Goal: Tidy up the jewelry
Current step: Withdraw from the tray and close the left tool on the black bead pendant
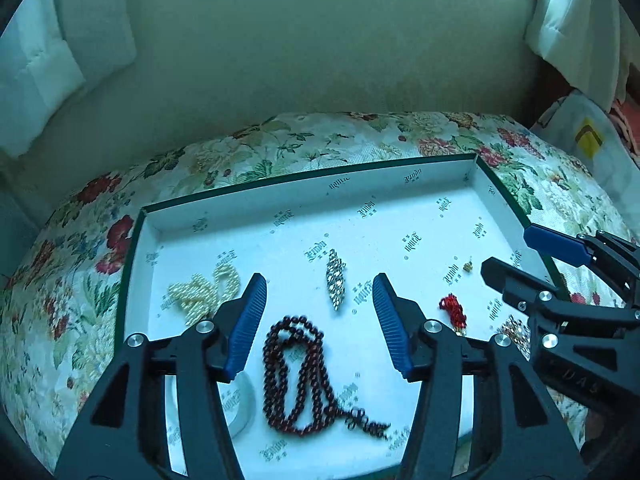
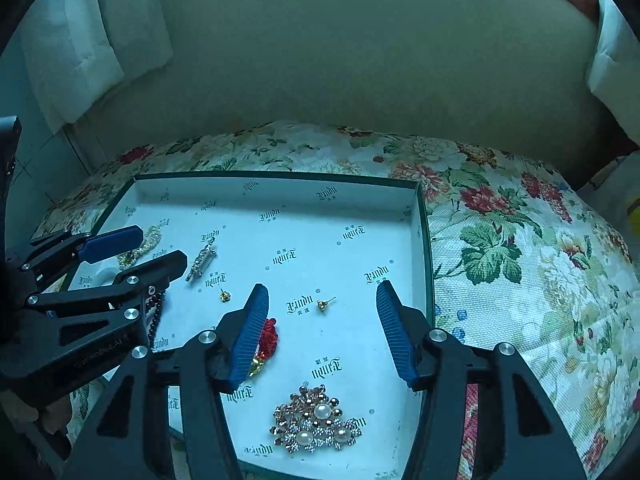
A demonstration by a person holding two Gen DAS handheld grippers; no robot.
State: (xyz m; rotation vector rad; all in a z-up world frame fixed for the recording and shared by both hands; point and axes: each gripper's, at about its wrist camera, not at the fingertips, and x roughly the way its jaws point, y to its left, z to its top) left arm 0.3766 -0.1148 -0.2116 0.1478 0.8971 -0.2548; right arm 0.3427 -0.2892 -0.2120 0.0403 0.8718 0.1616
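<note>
A shallow white box lid [image 1: 280, 200] [image 2: 280, 184] lies on a floral cushion and holds the jewelry. In the left wrist view my left gripper [image 1: 320, 292] is open and empty above a dark red bead necklace [image 1: 298, 380]; a pearl strand [image 1: 204, 292] lies to its left, a rhinestone clip [image 1: 336, 280] ahead, a red tassel earring [image 1: 454, 312] to its right. In the right wrist view my right gripper [image 2: 322, 300] is open and empty over a gold stud earring [image 2: 322, 304]. A pearl brooch [image 2: 316, 424] lies near it, a second stud [image 2: 225, 296] to the left.
The floral cushion [image 2: 520, 260] surrounds the lid on a seat with a pale backrest [image 2: 360, 60]. A white round container [image 1: 240, 404] sits in the lid by the left fingers. White pillows [image 1: 48, 60] flank both sides.
</note>
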